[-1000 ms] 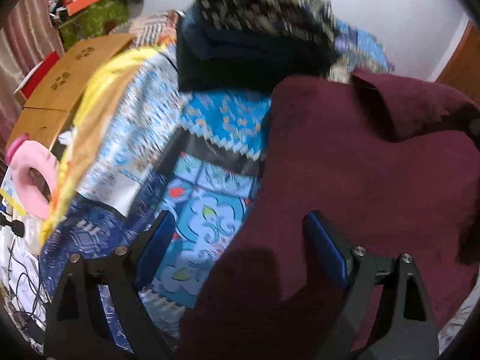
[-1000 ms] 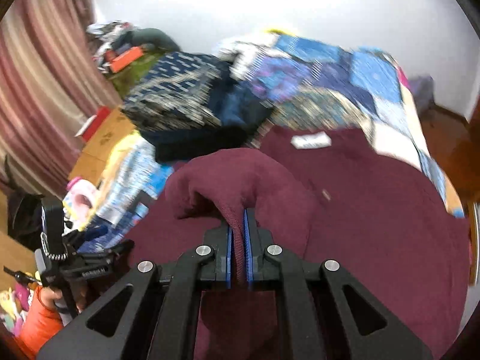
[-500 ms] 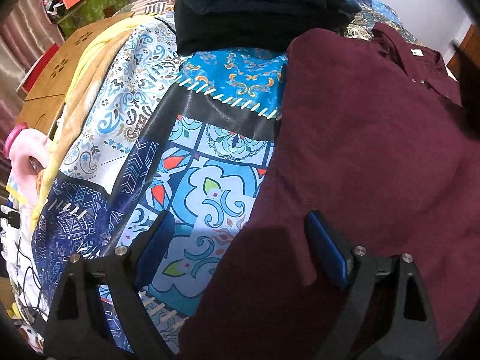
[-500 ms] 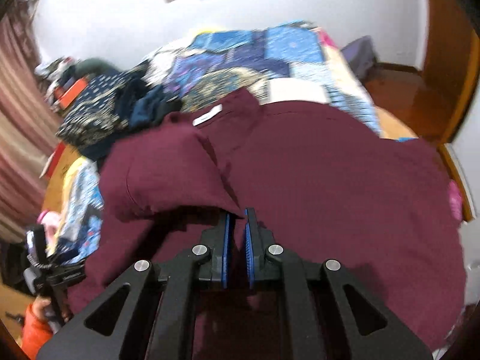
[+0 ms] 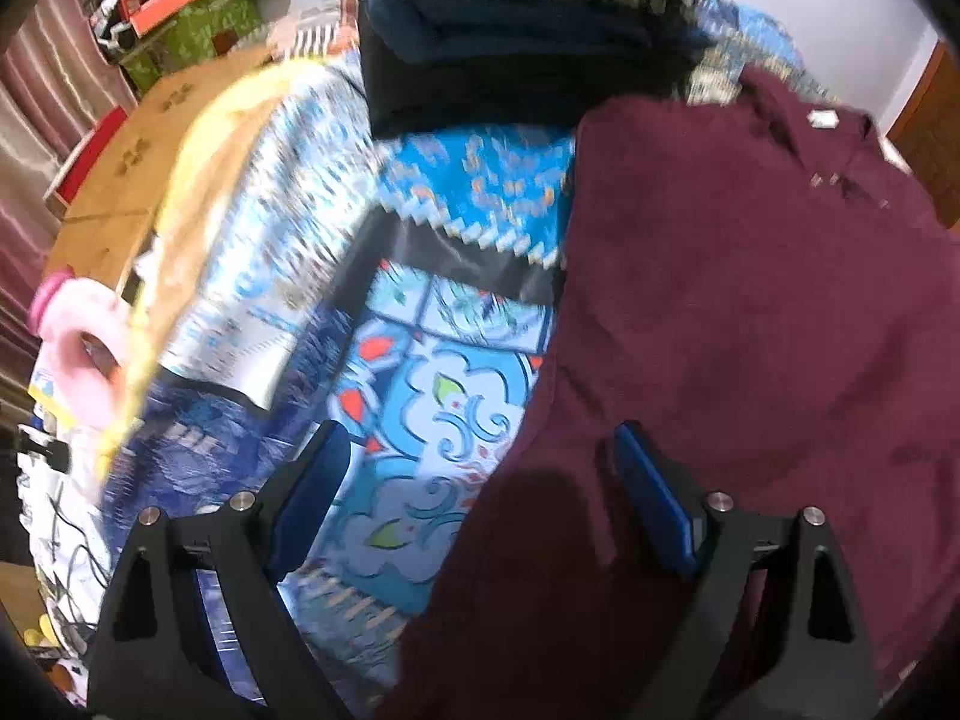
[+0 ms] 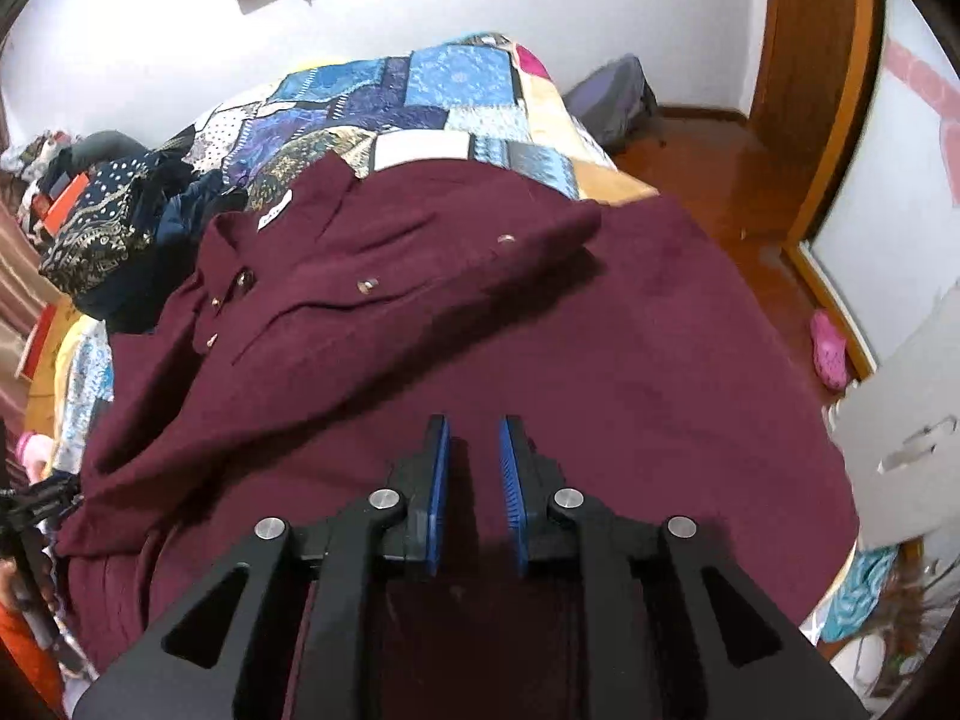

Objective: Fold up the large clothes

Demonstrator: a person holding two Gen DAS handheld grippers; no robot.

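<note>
A large maroon button-up shirt (image 6: pixel 540 336) lies spread on the bed, collar and white label (image 6: pixel 274 217) at the far left, one sleeve folded across its front. It also shows in the left wrist view (image 5: pixel 750 312), filling the right half. My right gripper (image 6: pixel 474 438) hovers over the shirt's near part, jaws slightly apart and empty. My left gripper (image 5: pixel 480 456) is wide open and empty above the shirt's left edge, one finger over the shirt, the other over the blue patterned bedspread (image 5: pixel 420 372).
A stack of folded dark clothes (image 5: pixel 522 42) sits at the bed's far end, also visible in the right wrist view (image 6: pixel 114 240). A wooden table (image 5: pixel 138 162) and pink ring (image 5: pixel 84 354) lie left of the bed. Wooden floor and door frame (image 6: pixel 810 90) are on the right.
My right gripper let go of the maroon sleeve, which now lies folded across the shirt, and its jaws have parted. My left gripper stayed open and shifted slightly.
</note>
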